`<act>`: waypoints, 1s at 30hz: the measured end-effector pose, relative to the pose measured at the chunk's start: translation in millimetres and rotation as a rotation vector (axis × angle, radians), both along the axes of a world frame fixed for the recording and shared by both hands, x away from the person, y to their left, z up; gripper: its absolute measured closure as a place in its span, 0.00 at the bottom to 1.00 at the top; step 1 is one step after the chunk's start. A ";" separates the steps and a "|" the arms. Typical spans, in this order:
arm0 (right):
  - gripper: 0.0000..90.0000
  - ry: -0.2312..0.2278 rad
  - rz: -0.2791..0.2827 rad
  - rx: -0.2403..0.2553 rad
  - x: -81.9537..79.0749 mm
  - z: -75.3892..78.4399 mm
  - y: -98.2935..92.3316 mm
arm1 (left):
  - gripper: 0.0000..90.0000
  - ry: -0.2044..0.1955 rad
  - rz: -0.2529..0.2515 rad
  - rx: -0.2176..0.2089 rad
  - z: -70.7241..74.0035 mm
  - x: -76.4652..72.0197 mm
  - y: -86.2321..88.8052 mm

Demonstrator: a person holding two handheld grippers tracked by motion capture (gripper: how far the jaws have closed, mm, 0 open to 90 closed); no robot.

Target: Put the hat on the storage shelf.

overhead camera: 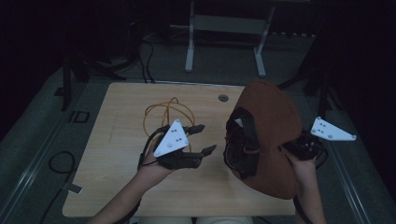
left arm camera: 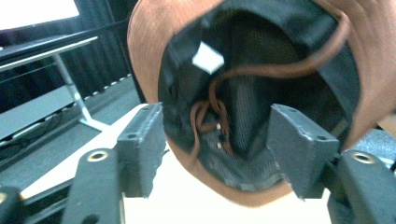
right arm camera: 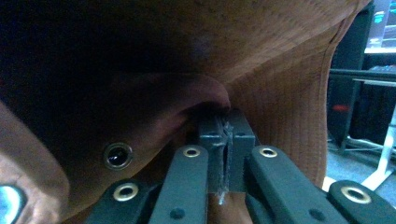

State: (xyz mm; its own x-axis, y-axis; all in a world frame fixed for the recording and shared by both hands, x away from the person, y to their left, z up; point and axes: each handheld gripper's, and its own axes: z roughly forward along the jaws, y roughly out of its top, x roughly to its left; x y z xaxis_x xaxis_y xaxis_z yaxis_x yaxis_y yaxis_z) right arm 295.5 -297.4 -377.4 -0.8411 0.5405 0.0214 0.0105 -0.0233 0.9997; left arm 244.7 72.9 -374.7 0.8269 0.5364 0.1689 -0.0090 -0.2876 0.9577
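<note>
A brown brimmed hat (overhead camera: 273, 112) hangs above the right side of the table, its black-lined inside turned toward the left. My right gripper (overhead camera: 288, 148) is shut on its brim from the right; in the right gripper view the jaws (right arm camera: 226, 135) pinch a fold of the brown cloth (right arm camera: 280, 70). My left gripper (overhead camera: 208, 138) hovers open just left of the hat, nothing between its fingers. In the left gripper view the open gripper (left arm camera: 217, 140) faces the hat's opening (left arm camera: 144, 46), where a white label (left arm camera: 208, 58) and a brown cord (left arm camera: 280, 70) show.
A loop of yellow cable (overhead camera: 163, 109) lies on the wooden table (overhead camera: 121, 186) behind my left hand. A round cable hole (overhead camera: 223, 98) sits near the table's far edge. A metal stand (overhead camera: 224, 28) is on the floor beyond.
</note>
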 end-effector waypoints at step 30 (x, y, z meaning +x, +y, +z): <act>0.98 0.060 -0.025 0.014 78.1 31.7 78.8 | 0.03 0.062 0.488 -0.088 -129.1 -41.7 165.4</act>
